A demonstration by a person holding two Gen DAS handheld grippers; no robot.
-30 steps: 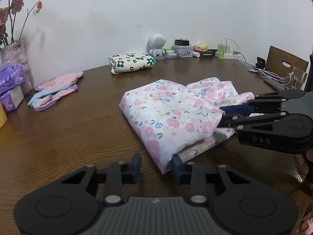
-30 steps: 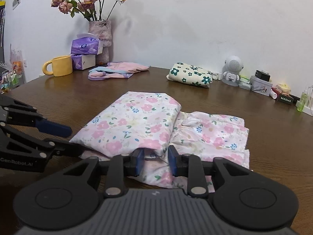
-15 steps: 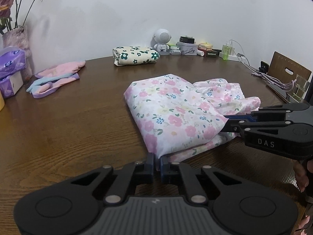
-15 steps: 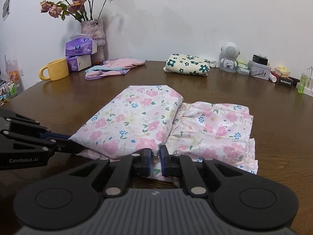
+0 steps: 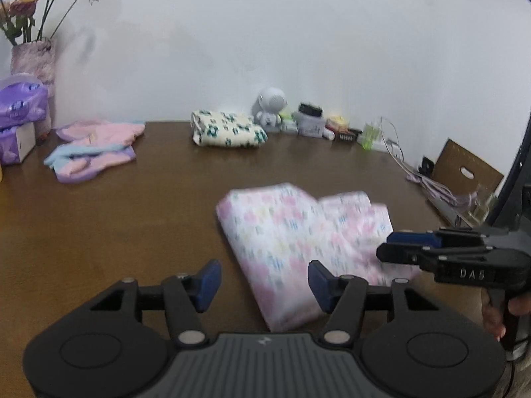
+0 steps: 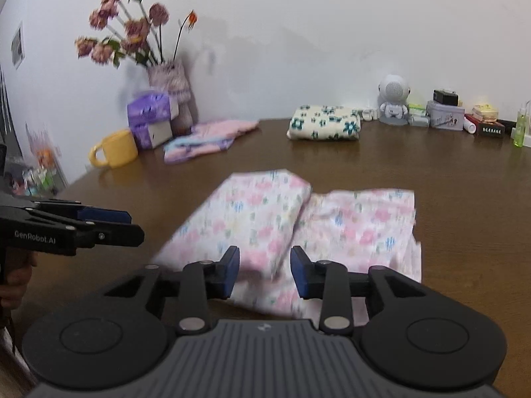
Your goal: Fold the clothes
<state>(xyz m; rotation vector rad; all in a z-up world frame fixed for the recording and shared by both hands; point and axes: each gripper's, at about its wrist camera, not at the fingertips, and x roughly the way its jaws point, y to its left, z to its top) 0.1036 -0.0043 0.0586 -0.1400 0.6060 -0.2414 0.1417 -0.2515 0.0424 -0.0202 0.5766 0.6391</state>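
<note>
At the bottom of each frame, the left gripper [image 5: 262, 282] and right gripper [image 6: 264, 272] hang with jaws spread, released, grasping nothing. Just beyond, mid-frame, the folded pink floral garment [image 5: 298, 242] lies on the brown table [image 5: 132, 225], seemingly set down finished. "GenRobot.AI" and "DAS" mark the grippers. Far back lies a folded cream floral cloth [image 6: 323, 127].

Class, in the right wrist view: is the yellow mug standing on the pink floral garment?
No, the yellow mug stands on the brown wooden table, apart from the pink floral garment.
</note>
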